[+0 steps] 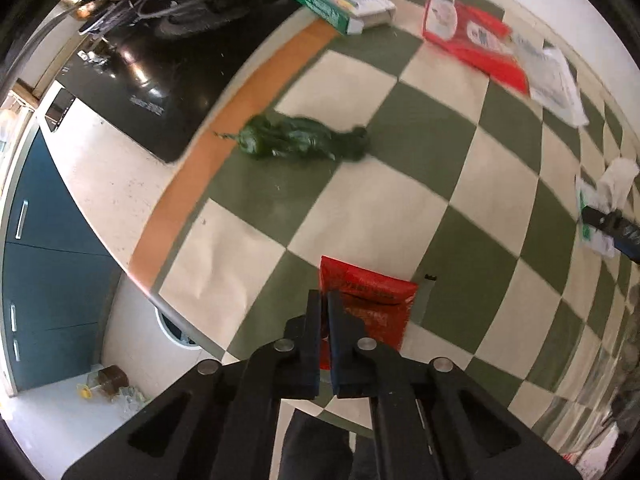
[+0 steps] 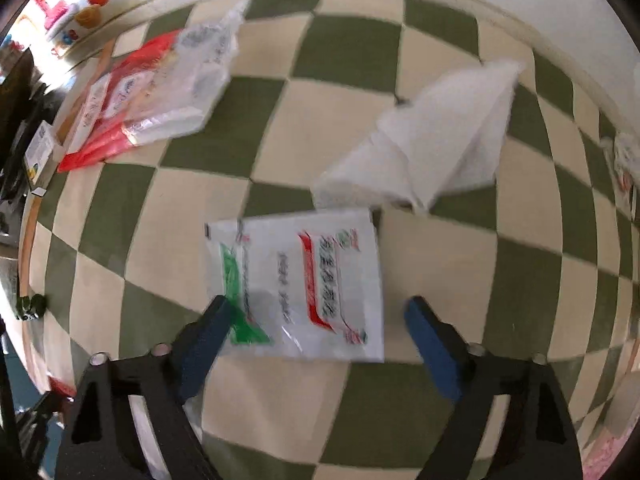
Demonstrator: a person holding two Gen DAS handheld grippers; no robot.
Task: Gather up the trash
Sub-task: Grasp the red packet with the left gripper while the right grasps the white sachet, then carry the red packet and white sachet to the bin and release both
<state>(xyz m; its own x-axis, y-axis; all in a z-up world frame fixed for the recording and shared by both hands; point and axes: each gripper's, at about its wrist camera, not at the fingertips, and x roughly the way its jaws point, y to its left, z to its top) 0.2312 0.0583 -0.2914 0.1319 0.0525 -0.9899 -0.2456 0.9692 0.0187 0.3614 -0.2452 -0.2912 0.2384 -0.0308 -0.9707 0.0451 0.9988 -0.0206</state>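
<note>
1. Left gripper (image 1: 325, 300): its black fingers (image 1: 312, 332) are pressed together on the near edge of a flat red foil packet (image 1: 370, 300), which hangs just above the green-and-cream checkered tabletop (image 1: 460, 208). The hold is only on the edge, so the thin packet may slide out if swung.
2. Right gripper (image 2: 320, 312): its blue-padded fingers (image 2: 424, 328) stand wide apart, one on either side of a flat white plastic sachet with red and green print (image 2: 296, 280) lying on the tabletop. A sheet this flat offers no raised edge, so closing fingers may skid over it or push it away.
3. A crumpled white tissue (image 2: 432, 144) touches the sachet's far edge and may be dragged along or pinched with it.
4. Mid-distance: a crumpled dark green wrapper (image 1: 300, 142) near the orange border; light, easily displaced.
5. Far side: a red-and-white printed bag under a clear plastic bag (image 2: 160, 88), overlapping, so one grasp may lift both unevenly; a green-and-white carton (image 1: 340, 0) overhangs the edge and may tip off.
</note>
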